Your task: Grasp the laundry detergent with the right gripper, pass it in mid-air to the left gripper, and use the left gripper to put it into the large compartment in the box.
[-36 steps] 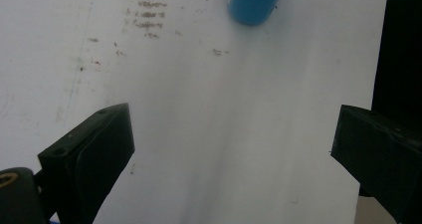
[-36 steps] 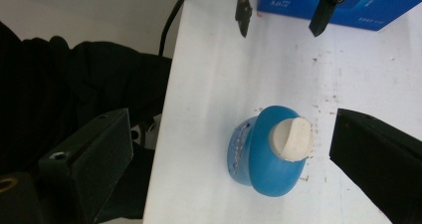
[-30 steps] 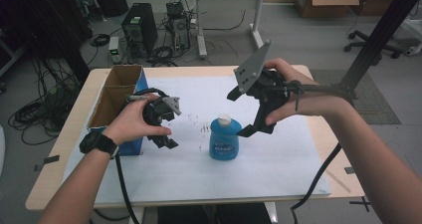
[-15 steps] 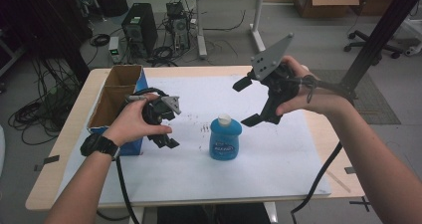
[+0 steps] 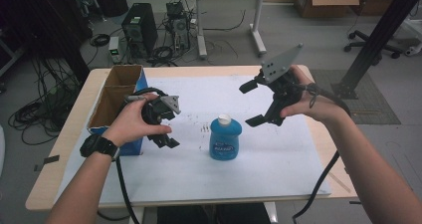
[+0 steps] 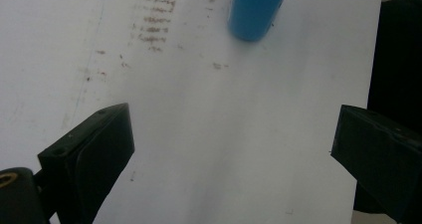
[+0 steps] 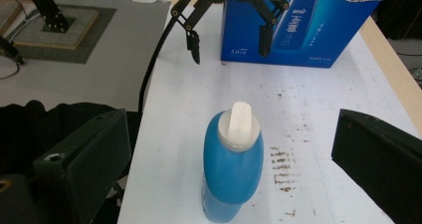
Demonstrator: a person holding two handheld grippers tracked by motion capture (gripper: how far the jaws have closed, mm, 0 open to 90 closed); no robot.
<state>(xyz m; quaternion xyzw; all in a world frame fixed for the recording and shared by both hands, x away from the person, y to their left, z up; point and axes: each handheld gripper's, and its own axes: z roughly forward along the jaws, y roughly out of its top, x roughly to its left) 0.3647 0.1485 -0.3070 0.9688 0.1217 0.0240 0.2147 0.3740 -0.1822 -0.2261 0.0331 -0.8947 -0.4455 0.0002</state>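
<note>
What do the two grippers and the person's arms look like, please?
Both the left gripper and the right gripper are black, with two blocky jaws each. Each carries a grey three-cornered plate with small holes and trails a black cable. The forearms are bare, without sleeves; a black wristwatch sits on the left wrist.

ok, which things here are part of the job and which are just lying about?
Part of the job:
- blue bottle, standing upright on the white sheet
- right gripper, jaws open, beside the bottle
- left gripper, jaws open, apart from the bottle

Lying about:
- open cardboard box at the table's left edge
- brown smudges on the white sheet
</note>
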